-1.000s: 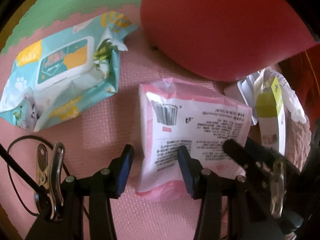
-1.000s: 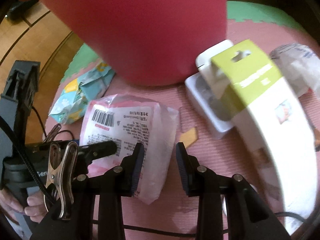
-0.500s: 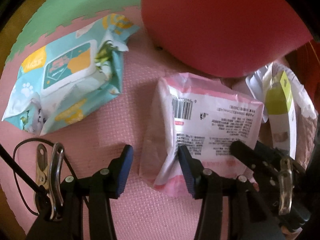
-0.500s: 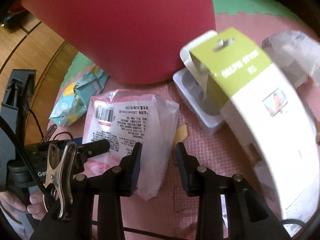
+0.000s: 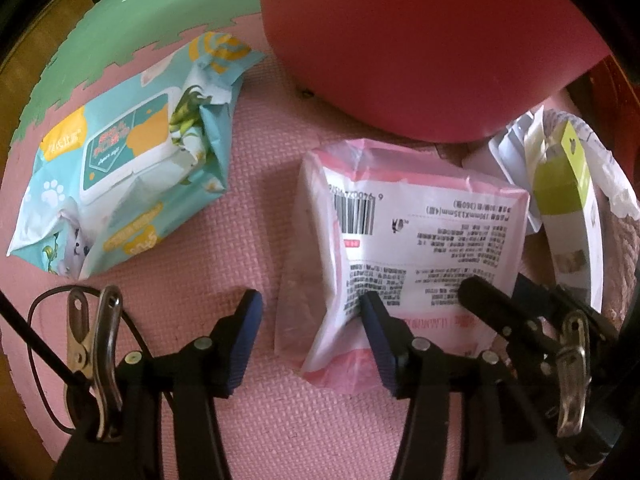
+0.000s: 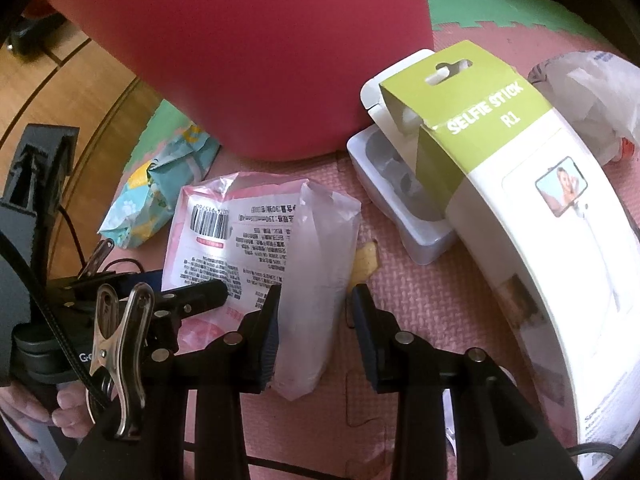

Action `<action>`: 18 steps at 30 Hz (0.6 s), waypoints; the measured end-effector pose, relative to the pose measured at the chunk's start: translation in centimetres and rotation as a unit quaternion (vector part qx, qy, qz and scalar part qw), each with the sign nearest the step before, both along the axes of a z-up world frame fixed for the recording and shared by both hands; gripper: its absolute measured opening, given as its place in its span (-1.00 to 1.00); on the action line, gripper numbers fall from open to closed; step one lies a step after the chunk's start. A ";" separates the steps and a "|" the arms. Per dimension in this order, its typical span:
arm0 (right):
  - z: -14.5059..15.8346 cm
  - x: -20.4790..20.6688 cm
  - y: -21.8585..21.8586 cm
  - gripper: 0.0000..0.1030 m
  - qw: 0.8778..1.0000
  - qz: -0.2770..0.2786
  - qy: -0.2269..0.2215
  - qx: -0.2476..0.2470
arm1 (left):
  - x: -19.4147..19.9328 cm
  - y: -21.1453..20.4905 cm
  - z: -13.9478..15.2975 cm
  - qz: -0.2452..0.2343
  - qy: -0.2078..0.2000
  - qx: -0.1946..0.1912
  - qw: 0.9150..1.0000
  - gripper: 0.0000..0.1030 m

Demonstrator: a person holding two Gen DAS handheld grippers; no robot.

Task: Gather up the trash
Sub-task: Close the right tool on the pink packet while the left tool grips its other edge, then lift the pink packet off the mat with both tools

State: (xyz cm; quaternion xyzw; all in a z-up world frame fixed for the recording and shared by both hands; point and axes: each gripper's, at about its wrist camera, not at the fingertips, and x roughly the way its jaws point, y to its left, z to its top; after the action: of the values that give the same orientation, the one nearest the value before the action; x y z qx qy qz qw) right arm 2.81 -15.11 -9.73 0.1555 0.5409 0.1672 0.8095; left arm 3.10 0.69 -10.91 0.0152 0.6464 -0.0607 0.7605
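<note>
A pink and white packet (image 5: 420, 232) with a barcode lies on the pink foam mat (image 5: 180, 280) in front of a big red bin (image 5: 420, 40). My left gripper (image 5: 310, 320) points straight down at the packet's clear left side. Its jaws are opening; the right finger lies over the packet, the left one over bare mat, and neither pad presses. In the right wrist view my right gripper (image 6: 316, 320) is shut on the clear end of the pink packet (image 6: 248, 240). The left gripper's black fingertip (image 6: 200, 296) rests over the print.
A teal wet-wipes pack (image 5: 128, 176) lies left of the packet. Right of it are a green and white selfie-stick box (image 6: 520, 200), a white plastic tray (image 6: 400, 208) and a crumpled white bag (image 6: 592, 100). A hand (image 6: 60, 408) shows low left; wooden floor (image 6: 60, 92) borders the mat.
In the left wrist view the packet has slid right and turned, so its clear side and barcode now face the camera. The left jaws stand slightly wider. The right gripper has kept its place on the packet.
</note>
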 end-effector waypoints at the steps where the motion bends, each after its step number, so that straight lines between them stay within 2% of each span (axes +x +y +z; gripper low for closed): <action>1: -0.1 -0.1 -0.1 -0.31 1.000 -0.003 0.000 0.003 | -0.1 0.0 0.1 0.000 0.000 0.000 1.000 0.06; 5: -0.1 -0.4 -0.7 -0.31 1.000 -0.012 -0.004 0.009 | 0.1 -0.1 0.2 -0.003 0.000 0.002 1.000 0.06; 9: 0.3 -0.5 -0.3 -0.31 1.000 -0.009 -0.005 -0.009 | 0.0 -0.4 0.4 -0.004 -0.003 0.002 1.000 0.06; 14: 0.6 -1.1 0.8 -0.52 1.000 0.013 -0.022 -0.017 | -0.3 -0.7 0.9 -0.011 -0.009 -0.009 1.000 -0.34; 16: 0.6 -1.2 0.8 -0.59 1.000 0.016 -0.020 -0.011 | -0.3 -0.8 1.1 -0.014 -0.009 -0.027 1.000 -0.53; 18: 0.8 -1.3 0.7 -0.69 1.000 0.018 -0.022 -0.004 | -0.4 -1.0 1.3 -0.019 -0.012 -0.031 0.999 -0.62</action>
State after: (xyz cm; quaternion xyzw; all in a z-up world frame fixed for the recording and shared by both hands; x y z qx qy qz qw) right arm 1.51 -14.39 -8.96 0.1384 0.5264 0.1832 0.8187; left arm 2.68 -0.32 -9.61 0.0047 0.6349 -0.0951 0.7667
